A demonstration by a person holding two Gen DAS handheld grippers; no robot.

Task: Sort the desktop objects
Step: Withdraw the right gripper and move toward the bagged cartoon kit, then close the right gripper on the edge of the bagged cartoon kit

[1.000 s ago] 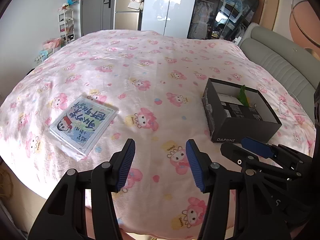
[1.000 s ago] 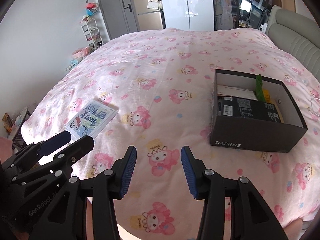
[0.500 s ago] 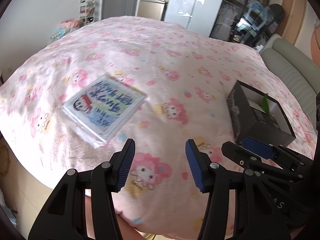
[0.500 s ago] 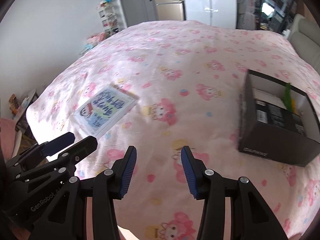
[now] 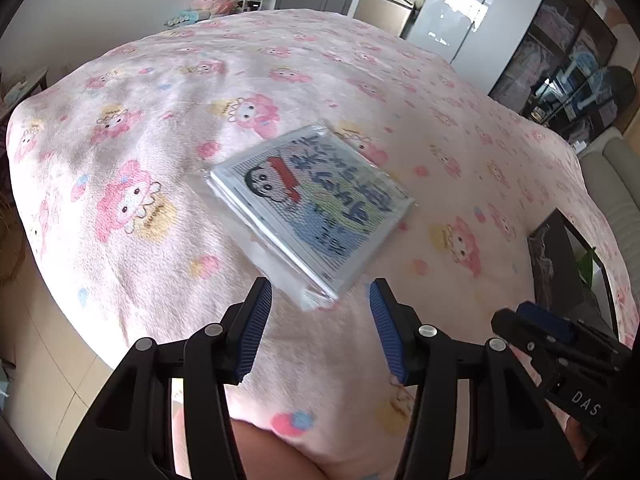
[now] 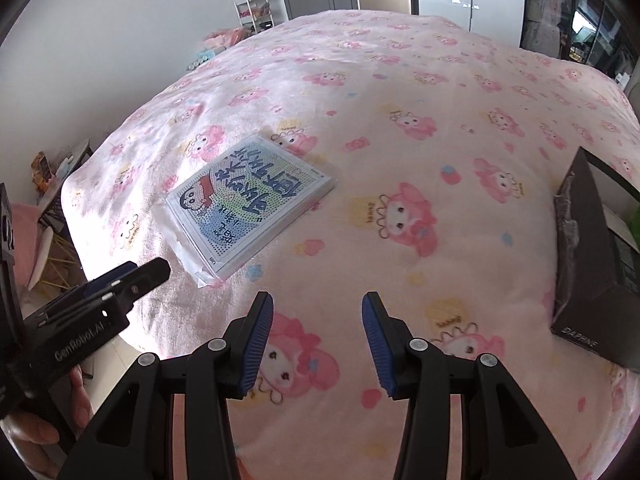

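Two grippers, left and right | jaws parted, empty | packet flat on bed, ready for pickup | box waited for sorting

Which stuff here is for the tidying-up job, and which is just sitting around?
For the job:
- bagged cartoon picture kit on the bed
- black box
- left gripper, open
- right gripper, open

Just around:
- pink blanket
- white shelf rack
- wardrobe
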